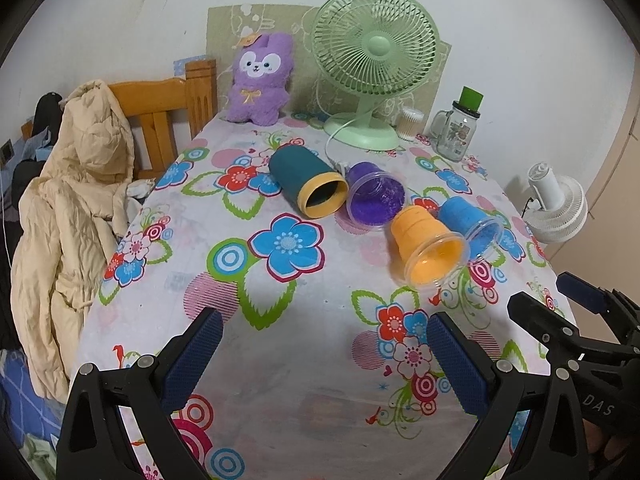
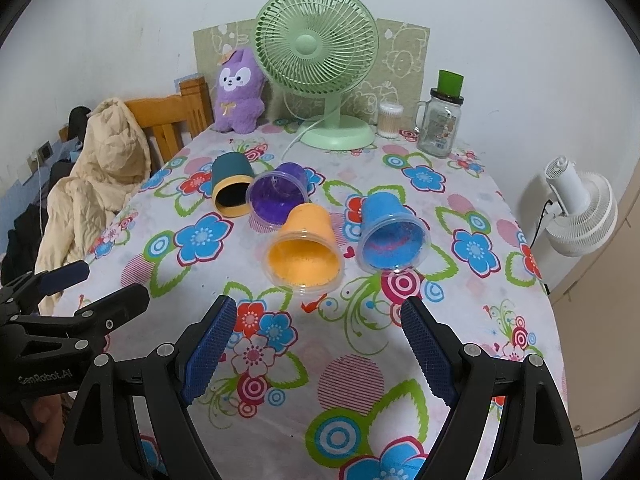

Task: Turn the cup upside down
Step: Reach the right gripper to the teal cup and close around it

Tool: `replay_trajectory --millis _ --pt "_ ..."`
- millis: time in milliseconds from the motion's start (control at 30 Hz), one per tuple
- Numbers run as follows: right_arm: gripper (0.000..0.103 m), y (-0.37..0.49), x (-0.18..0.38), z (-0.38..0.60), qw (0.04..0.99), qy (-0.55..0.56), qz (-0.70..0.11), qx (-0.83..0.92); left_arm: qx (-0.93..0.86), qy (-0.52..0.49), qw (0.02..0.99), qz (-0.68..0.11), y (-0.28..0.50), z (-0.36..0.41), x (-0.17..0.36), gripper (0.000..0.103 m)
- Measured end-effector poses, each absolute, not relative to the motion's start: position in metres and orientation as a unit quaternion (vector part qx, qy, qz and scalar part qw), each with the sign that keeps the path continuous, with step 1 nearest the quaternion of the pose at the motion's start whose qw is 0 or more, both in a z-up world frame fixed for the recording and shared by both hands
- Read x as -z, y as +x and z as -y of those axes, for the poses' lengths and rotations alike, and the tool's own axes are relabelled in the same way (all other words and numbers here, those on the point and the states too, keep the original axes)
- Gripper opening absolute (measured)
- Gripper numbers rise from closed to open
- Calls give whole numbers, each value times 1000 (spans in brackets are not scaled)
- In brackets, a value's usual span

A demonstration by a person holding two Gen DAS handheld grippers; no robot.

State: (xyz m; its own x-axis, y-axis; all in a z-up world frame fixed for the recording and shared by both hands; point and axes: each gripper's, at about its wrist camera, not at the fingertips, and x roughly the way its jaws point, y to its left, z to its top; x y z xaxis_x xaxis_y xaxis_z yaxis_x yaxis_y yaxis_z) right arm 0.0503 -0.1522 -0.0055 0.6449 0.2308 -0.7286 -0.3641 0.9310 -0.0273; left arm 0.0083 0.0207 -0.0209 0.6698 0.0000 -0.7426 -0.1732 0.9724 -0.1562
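Observation:
Several cups lie on their sides on the floral tablecloth, mouths toward me: a teal cup with a yellow rim (image 1: 306, 182) (image 2: 231, 191), a purple cup (image 1: 374, 196) (image 2: 278, 194), an orange cup (image 1: 426, 246) (image 2: 306, 246) and a blue cup (image 1: 472, 220) (image 2: 390, 232). My left gripper (image 1: 324, 350) is open and empty above the near table, short of the cups. My right gripper (image 2: 318, 338) is open and empty, just in front of the orange and blue cups. Each gripper also shows at the other view's edge (image 1: 560, 304) (image 2: 92, 288).
A green desk fan (image 1: 372, 64) (image 2: 318, 60), a purple plush toy (image 1: 260, 80) (image 2: 238, 92), a glass jar with a green lid (image 1: 456, 128) (image 2: 440, 120) and a cotton-swab box (image 2: 390, 120) stand at the table's back. A wooden chair with a beige jacket (image 1: 76, 200) is left; a white fan (image 2: 580, 212) is right.

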Motion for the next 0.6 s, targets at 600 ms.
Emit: replay_trajectory --millis 600 --pt "86 93 4 90 891 -137 -379 -208 -68 -148 893 -419 32 -70 36 103"
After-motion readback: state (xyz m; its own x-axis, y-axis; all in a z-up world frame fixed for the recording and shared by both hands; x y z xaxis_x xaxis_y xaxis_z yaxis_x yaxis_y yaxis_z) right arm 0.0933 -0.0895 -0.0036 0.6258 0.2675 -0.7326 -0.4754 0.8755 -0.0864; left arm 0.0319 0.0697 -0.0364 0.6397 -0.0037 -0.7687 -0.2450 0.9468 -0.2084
